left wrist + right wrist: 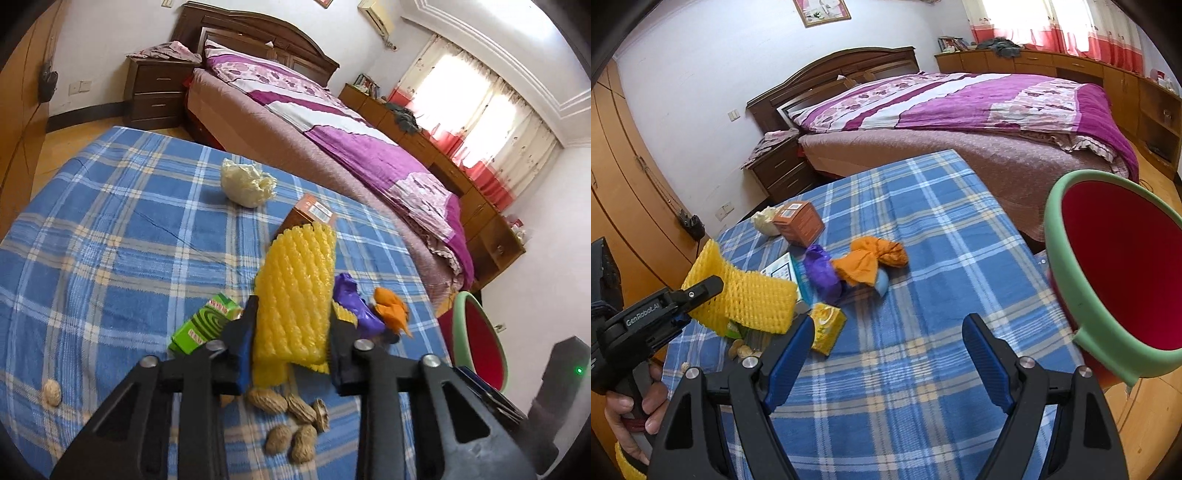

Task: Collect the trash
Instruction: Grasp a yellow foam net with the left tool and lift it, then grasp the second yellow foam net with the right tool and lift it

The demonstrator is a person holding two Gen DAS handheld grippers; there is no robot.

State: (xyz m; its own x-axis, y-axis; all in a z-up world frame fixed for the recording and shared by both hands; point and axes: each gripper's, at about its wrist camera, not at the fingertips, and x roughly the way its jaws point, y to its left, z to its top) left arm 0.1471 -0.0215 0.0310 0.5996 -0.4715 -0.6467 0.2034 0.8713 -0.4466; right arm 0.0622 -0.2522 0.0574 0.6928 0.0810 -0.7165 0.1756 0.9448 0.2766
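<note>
Five peanuts [267,400] — three boxes [799,223] — one bin [1115,280].

Your table [923,229] wears a blue plaid cloth; on it lie peanuts [291,413], a green box [201,321], an orange-brown carton [799,223], crumpled purple [822,273] and orange wrappers [871,260].

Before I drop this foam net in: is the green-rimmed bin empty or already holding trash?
Cannot tell fully. The bin shows only bare red inner wall in the right wrist view; its bottom is out of sight.
</note>
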